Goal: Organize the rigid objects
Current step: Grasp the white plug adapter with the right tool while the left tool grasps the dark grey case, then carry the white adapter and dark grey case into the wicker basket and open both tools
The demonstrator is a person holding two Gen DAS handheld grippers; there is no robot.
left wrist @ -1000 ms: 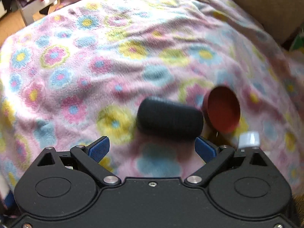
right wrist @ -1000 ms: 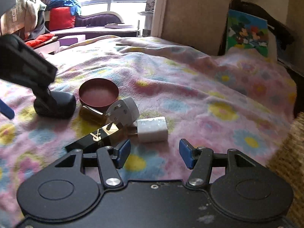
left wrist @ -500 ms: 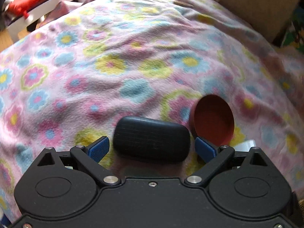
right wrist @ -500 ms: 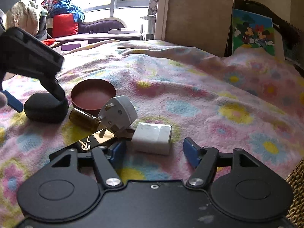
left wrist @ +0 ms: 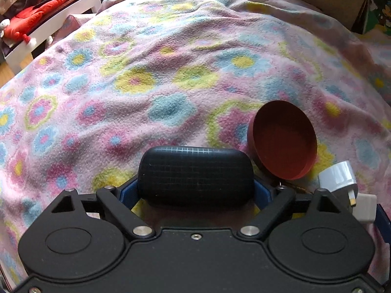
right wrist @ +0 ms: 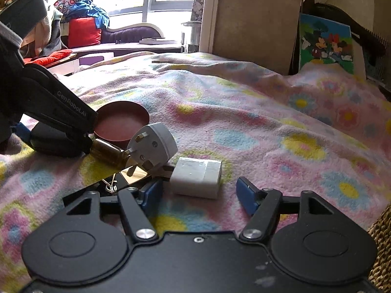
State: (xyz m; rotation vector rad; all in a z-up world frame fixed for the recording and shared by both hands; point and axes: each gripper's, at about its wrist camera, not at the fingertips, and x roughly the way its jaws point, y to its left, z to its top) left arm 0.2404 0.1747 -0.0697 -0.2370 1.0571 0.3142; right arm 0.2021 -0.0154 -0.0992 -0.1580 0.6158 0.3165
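Since the earlier frames, left tongs point(left wrist: 195, 193) have come down over the black case point(left wrist: 195, 173); it lay ahead of the blue pads then, and now sits between them. Their jaws have just been closing, and the pads now press on both short ends of the case: pinching it. Case lies lengthwise across the jaws on the flowered blanket point(left wrist: 171, 73) of the bed.

Landmark: black case. Red-brown round lid point(left wrist: 283, 139) lies just beside its right end, open side up, tilted. White plug point(left wrist: 338, 177) is farther right, past the lid. White block point(left wrist: 365, 207) lies next beyond the plug, at the frame edge.

Right wrist view: right tongs point(right wrist: 198, 190) are spread, pinching nothing, having just widened; pads clear of everything. White block point(right wrist: 196, 178) lies just ahead of them, nearer the left pad. White plug point(right wrist: 152, 144) leans, prongs toward the camera, on a brass cylinder point(right wrist: 107, 150) and a glossy black flat item point(right wrist: 122, 178). Lid point(right wrist: 121, 122) is behind these. Case point(right wrist: 52, 141) is mostly hidden by the left tongs point(right wrist: 48, 131).
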